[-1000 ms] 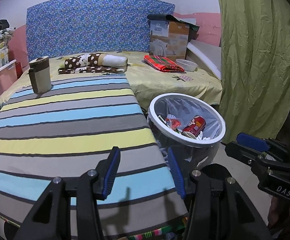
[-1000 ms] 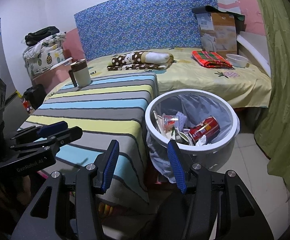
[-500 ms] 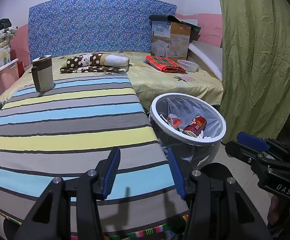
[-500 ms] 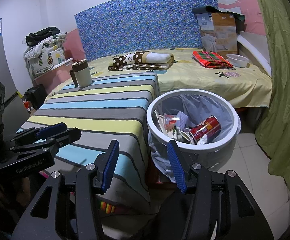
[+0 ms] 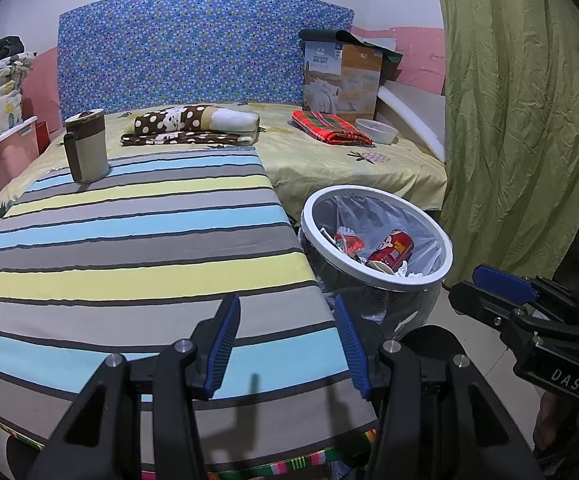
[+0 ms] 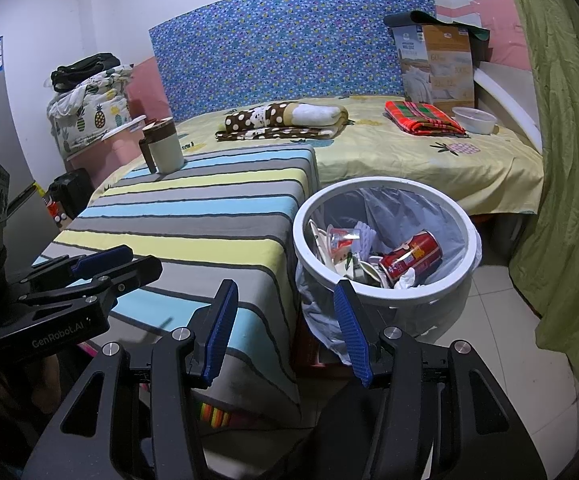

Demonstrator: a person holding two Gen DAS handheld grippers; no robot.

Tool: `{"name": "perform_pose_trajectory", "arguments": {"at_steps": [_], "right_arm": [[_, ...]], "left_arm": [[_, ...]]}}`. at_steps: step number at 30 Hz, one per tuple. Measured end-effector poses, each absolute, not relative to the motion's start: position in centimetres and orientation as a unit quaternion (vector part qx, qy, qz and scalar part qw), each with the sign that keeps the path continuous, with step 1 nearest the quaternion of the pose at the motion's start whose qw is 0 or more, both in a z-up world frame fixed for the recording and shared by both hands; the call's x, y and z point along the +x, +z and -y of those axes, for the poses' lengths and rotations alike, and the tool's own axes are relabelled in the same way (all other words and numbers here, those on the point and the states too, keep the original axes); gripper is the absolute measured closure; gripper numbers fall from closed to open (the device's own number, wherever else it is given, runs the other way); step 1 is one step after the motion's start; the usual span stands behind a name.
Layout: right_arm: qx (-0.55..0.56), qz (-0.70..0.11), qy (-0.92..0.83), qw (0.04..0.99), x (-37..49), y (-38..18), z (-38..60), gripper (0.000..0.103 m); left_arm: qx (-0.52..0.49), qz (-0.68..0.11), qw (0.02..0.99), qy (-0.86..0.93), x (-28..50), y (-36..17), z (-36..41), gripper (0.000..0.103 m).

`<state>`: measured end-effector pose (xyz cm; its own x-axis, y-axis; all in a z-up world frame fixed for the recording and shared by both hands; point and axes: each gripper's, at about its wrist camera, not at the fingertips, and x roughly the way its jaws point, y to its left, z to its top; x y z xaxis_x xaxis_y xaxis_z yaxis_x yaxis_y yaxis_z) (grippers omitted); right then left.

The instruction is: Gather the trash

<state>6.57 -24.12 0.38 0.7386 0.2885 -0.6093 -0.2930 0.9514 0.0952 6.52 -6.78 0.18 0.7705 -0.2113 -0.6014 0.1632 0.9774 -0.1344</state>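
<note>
Bench: striped cloth, bare except a mug at its far left corner, 10 o'clock in the left view. Bed behind it with a dotted blanket, red cloth, bowl and box at 1 o'clock; blue headboard at 12. Green curtain at 3 o'clock.

Bin stands on the tiled floor just beside the bench's right edge, lined with a bag. Trash lies inside: a red can, a clear cup, crumpled paper.

Left tongs and right tongs: both half open, nothing between the pads.

Against a second ago: the left view now sits slightly further right, with mug and bin shifted in frame; tongs' gap unchanged.

Room to move: bench's near edge lies below the left tongs; open floor at 4 o'clock between bin and curtain.
</note>
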Motion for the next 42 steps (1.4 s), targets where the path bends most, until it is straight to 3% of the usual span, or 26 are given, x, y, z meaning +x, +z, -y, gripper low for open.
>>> {"name": "perform_pose_trajectory", "arguments": {"at_steps": [42], "right_arm": [[-0.003,-0.327,0.156,0.932,6.59,0.34,24.10,0.051]], "left_arm": [[-0.028,-0.325,0.940,-0.098,6.19,0.15,6.80,0.052]]}}
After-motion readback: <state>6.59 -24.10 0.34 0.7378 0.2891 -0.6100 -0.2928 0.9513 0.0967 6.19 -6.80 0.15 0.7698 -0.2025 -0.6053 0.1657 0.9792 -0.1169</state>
